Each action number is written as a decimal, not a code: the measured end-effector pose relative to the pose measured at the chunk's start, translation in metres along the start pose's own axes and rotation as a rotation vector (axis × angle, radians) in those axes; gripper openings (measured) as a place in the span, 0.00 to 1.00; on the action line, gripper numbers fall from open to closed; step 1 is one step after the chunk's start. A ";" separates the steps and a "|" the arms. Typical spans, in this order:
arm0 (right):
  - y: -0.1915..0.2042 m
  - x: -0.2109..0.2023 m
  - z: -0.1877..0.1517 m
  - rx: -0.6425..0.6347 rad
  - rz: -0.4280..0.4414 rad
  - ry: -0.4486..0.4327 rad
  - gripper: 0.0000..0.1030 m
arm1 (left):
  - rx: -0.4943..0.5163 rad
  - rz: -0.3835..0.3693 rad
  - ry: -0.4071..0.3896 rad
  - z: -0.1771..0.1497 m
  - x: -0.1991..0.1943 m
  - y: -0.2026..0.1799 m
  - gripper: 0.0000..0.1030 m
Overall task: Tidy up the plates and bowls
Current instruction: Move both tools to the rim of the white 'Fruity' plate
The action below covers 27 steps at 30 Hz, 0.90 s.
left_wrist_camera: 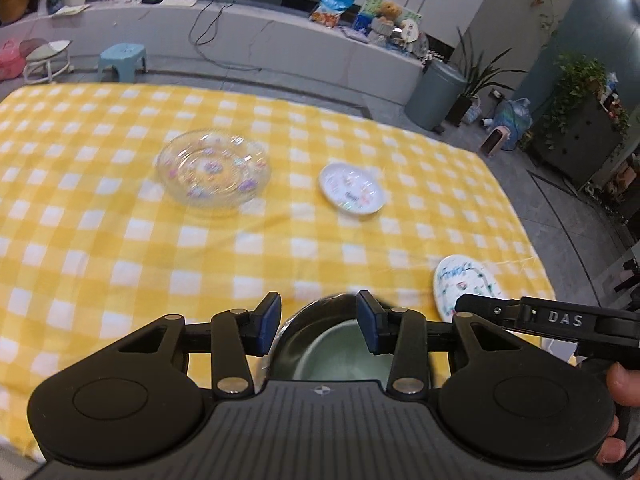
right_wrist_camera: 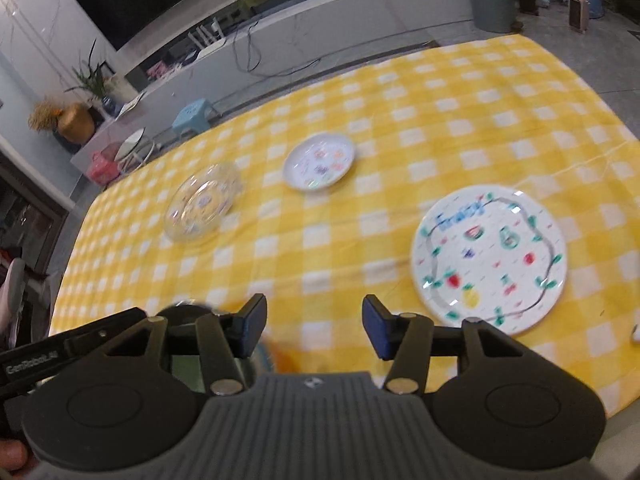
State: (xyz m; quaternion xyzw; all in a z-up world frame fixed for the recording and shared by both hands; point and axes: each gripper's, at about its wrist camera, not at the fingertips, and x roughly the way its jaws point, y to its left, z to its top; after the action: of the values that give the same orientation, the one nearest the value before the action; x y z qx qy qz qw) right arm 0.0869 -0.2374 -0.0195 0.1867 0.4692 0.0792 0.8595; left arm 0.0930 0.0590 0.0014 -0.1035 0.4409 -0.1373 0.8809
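Observation:
On the yellow checked tablecloth [left_wrist_camera: 120, 260] lie a clear glass plate [left_wrist_camera: 214, 170] [right_wrist_camera: 202, 208], a small white patterned plate [left_wrist_camera: 352, 188] [right_wrist_camera: 320, 162] and a large white plate with fruit drawings [left_wrist_camera: 466, 284] [right_wrist_camera: 490, 258]. A dark bowl with a pale green inside [left_wrist_camera: 336, 352] [right_wrist_camera: 188, 311] sits just below my left gripper [left_wrist_camera: 318, 320]. Its jaws stand apart over the bowl's rim, and no pad presses on it. My right gripper [right_wrist_camera: 314, 328] is open over bare cloth, left of the large plate, with nothing between its fingers. An orange blur shows beneath it.
The right gripper's black handle [left_wrist_camera: 568, 318] reaches in beside the left one, covering part of the large plate. Beyond the table's far edge stand a blue stool [left_wrist_camera: 122, 60], a grey bin [left_wrist_camera: 436, 92] and potted plants. A small white thing [right_wrist_camera: 636, 334] lies at the right edge.

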 end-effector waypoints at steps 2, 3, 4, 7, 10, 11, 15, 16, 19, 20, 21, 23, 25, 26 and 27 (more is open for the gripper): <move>-0.012 -0.002 0.007 0.017 -0.010 -0.013 0.51 | 0.017 -0.011 -0.002 0.004 0.003 -0.011 0.50; -0.018 -0.003 0.011 0.026 -0.018 -0.021 0.51 | 0.025 -0.021 -0.002 0.006 0.006 -0.018 0.51; -0.024 -0.005 0.014 0.034 -0.026 -0.029 0.51 | 0.032 -0.032 -0.001 0.008 0.009 -0.024 0.52; -0.043 -0.011 0.026 0.054 -0.044 -0.052 0.51 | 0.047 -0.054 0.009 0.014 0.019 -0.045 0.55; -0.064 -0.016 0.035 0.068 -0.064 -0.064 0.51 | 0.038 -0.081 0.032 0.016 0.034 -0.063 0.56; -0.072 -0.016 0.038 0.073 -0.073 -0.066 0.51 | 0.033 -0.089 0.042 0.017 0.040 -0.069 0.56; -0.103 -0.014 0.045 0.102 -0.114 -0.058 0.51 | 0.036 -0.092 0.076 0.013 0.063 -0.094 0.56; -0.110 -0.013 0.046 0.111 -0.125 -0.052 0.51 | 0.038 -0.094 0.087 0.011 0.069 -0.100 0.56; -0.131 -0.007 0.047 0.126 -0.140 -0.034 0.51 | 0.039 -0.099 0.116 0.005 0.089 -0.116 0.56; -0.137 -0.005 0.047 0.132 -0.147 -0.026 0.51 | 0.035 -0.097 0.126 0.002 0.095 -0.120 0.56; -0.142 -0.001 0.047 0.137 -0.156 -0.019 0.51 | 0.027 -0.097 0.137 0.000 0.102 -0.123 0.56; -0.152 0.005 0.046 0.147 -0.171 -0.004 0.51 | -0.004 -0.103 0.163 -0.004 0.116 -0.128 0.56; -0.159 0.011 0.045 0.158 -0.179 0.006 0.51 | -0.052 -0.112 0.186 -0.008 0.127 -0.129 0.56; -0.161 0.012 0.045 0.161 -0.183 0.006 0.51 | -0.074 -0.115 0.197 -0.010 0.133 -0.129 0.56; -0.163 0.014 0.045 0.160 -0.190 0.004 0.51 | -0.092 -0.119 0.207 -0.012 0.138 -0.129 0.56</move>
State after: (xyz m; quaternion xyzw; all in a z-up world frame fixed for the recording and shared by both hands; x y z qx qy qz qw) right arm 0.1256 -0.3938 -0.0727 0.2093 0.4914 -0.0400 0.8445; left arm 0.1432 -0.1092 -0.0697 -0.1550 0.5283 -0.1788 0.8154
